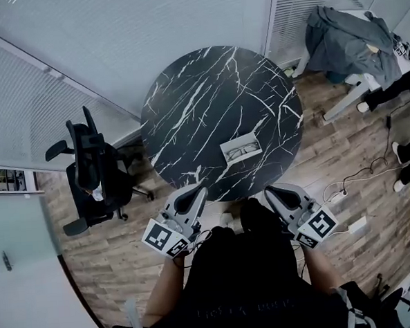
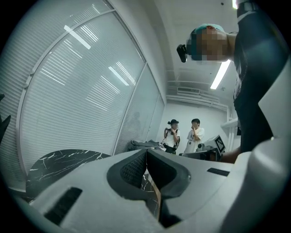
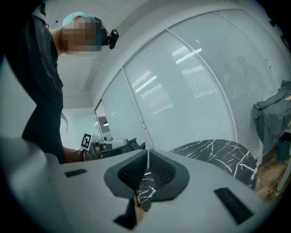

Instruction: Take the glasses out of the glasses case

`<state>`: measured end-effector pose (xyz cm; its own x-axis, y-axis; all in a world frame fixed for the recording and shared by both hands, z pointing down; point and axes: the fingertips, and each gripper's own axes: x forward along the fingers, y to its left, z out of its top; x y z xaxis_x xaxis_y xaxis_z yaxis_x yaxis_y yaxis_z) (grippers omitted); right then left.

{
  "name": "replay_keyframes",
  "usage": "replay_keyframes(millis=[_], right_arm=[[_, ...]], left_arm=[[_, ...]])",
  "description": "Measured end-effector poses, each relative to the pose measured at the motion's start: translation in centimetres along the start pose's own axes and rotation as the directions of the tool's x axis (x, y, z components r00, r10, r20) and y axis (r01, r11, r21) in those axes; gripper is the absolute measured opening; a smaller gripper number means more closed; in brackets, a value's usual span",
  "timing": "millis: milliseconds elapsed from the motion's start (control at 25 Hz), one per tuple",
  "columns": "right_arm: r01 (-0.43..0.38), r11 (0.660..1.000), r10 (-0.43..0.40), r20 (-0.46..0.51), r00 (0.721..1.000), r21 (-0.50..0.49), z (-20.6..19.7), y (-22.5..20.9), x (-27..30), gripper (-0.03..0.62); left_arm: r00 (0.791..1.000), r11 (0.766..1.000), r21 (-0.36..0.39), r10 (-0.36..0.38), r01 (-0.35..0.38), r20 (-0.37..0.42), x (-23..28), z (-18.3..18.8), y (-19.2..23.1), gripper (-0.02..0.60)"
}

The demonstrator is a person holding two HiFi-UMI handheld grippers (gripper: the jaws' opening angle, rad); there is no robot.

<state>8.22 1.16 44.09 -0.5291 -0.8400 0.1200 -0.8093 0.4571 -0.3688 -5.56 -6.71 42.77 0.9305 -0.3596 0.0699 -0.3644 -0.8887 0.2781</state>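
Observation:
An open glasses case with glasses lying in it rests on the round black marble table, near its front right edge. My left gripper is held at the table's near edge, left of the case, jaws pressed together with nothing between them. My right gripper hovers just off the table's near edge, below and right of the case, also shut and empty. In the left gripper view the dark pads meet; in the right gripper view the pads touch too. The case is hidden in both gripper views.
A black office chair stands left of the table. A grey cloth is draped over white furniture at the back right. Cables and a power strip lie on the wood floor at right. Two people stand far off.

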Motion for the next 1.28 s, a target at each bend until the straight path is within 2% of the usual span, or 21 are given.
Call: replay_keyframes(millis=[120, 280, 400, 680, 800, 960, 1120, 1280], right_arm=[[-0.027, 1.000, 0.027, -0.005, 1.000, 0.001, 0.6, -1.8, 0.6, 0.034], [-0.071, 0.997, 0.071, -0.027, 0.997, 0.009, 0.6, -3.6, 1.4, 0.034], [-0.100, 0.995, 0.101, -0.059, 0.993, 0.009, 0.2, -4.6, 1.9, 0.034], [-0.132, 0.989, 0.121, -0.159, 0.980, -0.061, -1.0, -6.1, 3.9, 0.034], [-0.139, 0.982, 0.114, -0.192, 0.975, -0.127, -1.5, -6.8, 5.0, 0.034], [-0.170, 0.954, 0.082, -0.329, 0.941, -0.248, -3.4, -7.1, 6.2, 0.034], [-0.175, 0.948, 0.063, -0.382, 0.922, -0.266, -5.5, -8.1, 7.6, 0.034], [-0.195, 0.936, 0.041, -0.459, 0.888, -0.293, -7.8, -9.1, 8.6, 0.034]], left_arm=[[0.999, 0.999, -0.028, 0.038, -0.037, 0.028, 1.4, 0.9, 1.2, 0.020], [0.998, 0.998, 0.014, 0.060, -0.060, 0.000, 2.7, 0.8, 1.1, 0.020], [0.997, 0.997, 0.013, 0.079, -0.079, 0.006, 3.2, 0.4, 0.6, 0.020], [0.995, 0.995, -0.001, 0.102, -0.102, -0.001, 3.6, -0.6, 0.6, 0.020], [0.994, 0.994, -0.009, 0.111, -0.111, -0.006, 3.4, -0.9, 1.4, 0.020], [0.994, 0.994, -0.024, 0.109, -0.110, -0.013, 3.3, -1.3, 2.0, 0.020], [0.995, 0.995, -0.034, 0.093, -0.094, -0.020, 3.6, -1.7, 2.3, 0.020], [0.996, 0.995, -0.046, 0.082, -0.084, -0.038, 3.7, -2.4, 2.6, 0.020]])
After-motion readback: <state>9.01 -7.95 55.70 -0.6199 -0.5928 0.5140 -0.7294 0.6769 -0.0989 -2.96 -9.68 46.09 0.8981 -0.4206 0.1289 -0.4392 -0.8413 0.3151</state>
